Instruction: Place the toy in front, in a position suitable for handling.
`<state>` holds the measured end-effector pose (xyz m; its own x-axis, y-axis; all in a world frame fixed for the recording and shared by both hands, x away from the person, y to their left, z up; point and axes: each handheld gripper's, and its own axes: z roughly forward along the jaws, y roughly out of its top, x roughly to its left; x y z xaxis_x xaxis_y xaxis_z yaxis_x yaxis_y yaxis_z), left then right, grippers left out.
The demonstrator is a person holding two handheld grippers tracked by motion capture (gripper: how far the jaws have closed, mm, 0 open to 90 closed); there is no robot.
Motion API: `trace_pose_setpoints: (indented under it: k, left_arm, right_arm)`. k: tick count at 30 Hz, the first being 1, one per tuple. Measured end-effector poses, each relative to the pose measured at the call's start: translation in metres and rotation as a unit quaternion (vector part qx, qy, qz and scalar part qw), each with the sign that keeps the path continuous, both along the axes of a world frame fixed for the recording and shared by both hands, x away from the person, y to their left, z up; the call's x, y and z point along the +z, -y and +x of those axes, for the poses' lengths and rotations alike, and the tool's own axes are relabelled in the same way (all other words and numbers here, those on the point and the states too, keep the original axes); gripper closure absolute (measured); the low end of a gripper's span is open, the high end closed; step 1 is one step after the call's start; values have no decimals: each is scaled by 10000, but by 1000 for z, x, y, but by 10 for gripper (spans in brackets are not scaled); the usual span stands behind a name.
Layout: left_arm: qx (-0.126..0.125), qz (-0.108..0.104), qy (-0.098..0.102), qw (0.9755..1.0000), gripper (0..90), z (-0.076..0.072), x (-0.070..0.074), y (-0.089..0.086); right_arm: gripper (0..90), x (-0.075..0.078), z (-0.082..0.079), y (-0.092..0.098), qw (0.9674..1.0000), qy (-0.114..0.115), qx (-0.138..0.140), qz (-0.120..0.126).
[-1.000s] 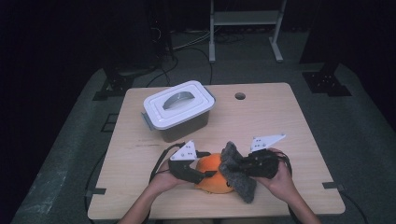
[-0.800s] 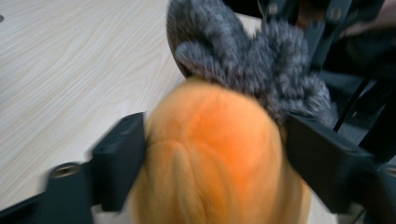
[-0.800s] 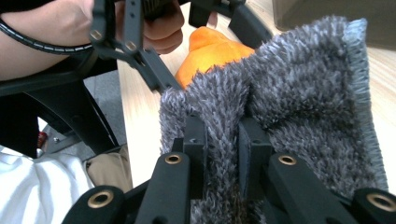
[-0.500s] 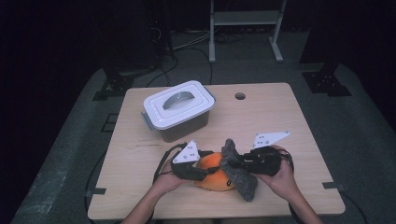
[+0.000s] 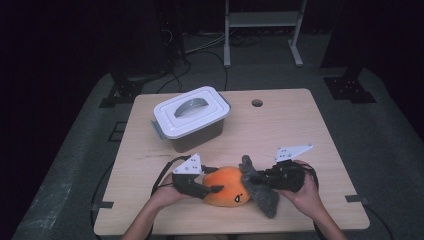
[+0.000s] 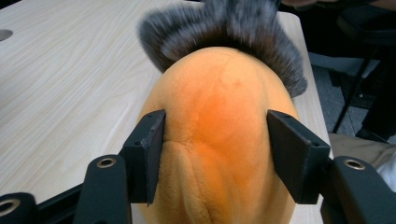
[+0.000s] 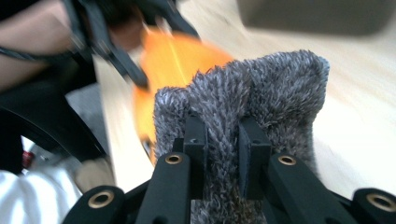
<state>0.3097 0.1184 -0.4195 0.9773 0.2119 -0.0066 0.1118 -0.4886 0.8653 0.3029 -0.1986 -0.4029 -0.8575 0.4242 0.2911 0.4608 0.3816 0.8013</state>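
An orange plush toy (image 5: 227, 187) with a small face lies near the table's front edge. My left gripper (image 5: 212, 190) holds it from the left. In the left gripper view its pads (image 6: 152, 140) press both flanks of the toy (image 6: 219, 93); the jaws have just been opening slightly, with the toy still between them. A grey fuzzy cover (image 5: 260, 187) hangs off the toy's right end. My right gripper (image 5: 260, 180) is shut on that cover (image 7: 252, 93), pinching a fold between its jaws (image 7: 223, 135). The blurred orange toy (image 7: 180, 60) lies behind it.
A white-lidded grey box (image 5: 190, 117) with a handle stands at the back left of the wooden table (image 5: 300, 130). A round cable hole (image 5: 257, 103) sits near the far edge. Metal stand legs (image 5: 295, 50) rise beyond the table.
More of the orange toy shows now, as the grey cover sits a little further toward its right end. Both hands have stayed nearly in place.
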Motion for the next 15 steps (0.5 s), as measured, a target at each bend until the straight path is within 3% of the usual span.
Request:
trace_pose_setpoints:
  k: [2,4,6,7,9,11,13,15]
  left_arm:
    - [-31,16,9,10000,364,0,1,1]
    - [-28,43,33,10000,300,1,3,1]
    - [32,53,-70,10000,246,4,4,2]
    - [48,80,-69,9999,252,5,4,3]
    - [145,57,90,9998,373,5,3,5]
    - [313,-110,293,9990,446,5,6,8]
    - [436,-309,547,9971,467,5,8,9]
    - [474,-292,624,9965,466,5,7,11]
  right_arm:
    - [756,7,0,-10,9998,84,164,98]
    - [755,6,0,-19,9995,129,292,-48]
    - [755,2,0,-26,9991,117,401,-83]
    - [755,4,1,-27,9991,128,399,-73]
    - [755,8,3,-28,9991,183,347,-152]
    - [756,11,6,-29,9991,224,285,-219]
    - [757,16,11,-26,9993,252,184,-207]
    - [757,19,16,-24,9995,274,131,-94]
